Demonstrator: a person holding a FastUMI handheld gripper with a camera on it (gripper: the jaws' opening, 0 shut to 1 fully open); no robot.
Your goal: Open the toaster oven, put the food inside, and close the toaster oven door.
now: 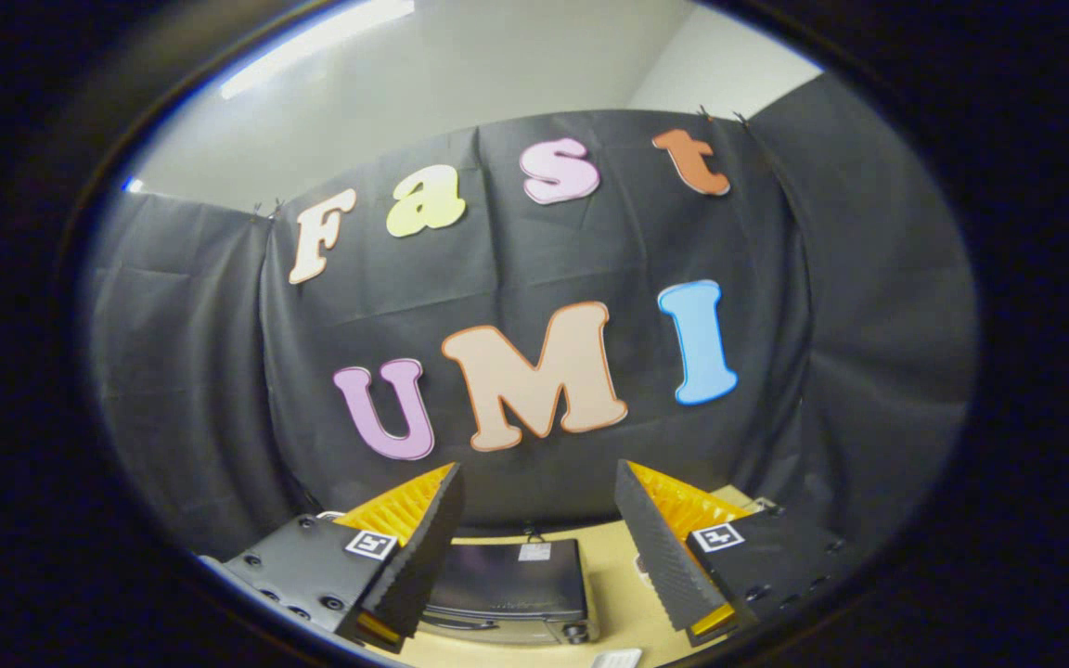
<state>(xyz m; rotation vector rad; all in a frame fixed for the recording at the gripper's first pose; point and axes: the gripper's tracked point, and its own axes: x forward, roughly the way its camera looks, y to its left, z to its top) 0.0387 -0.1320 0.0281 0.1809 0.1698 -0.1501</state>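
Observation:
My gripper [539,496] is held high and points at the booth's black cloth wall, fingers wide apart with nothing between them. Well below the fingers, a dark toaster oven [508,586] sits on the pale wooden table [623,594]. I look down on its top; a knob shows at its front right corner. Its left side is hidden behind my left finger [418,547]. Whether its door is open or closed cannot be made out from here.
A small white object [616,659] lies on the table in front of the oven, to its right. The black cloth wall stands right behind the table. A pale ceiling with a strip light shows above the cloth.

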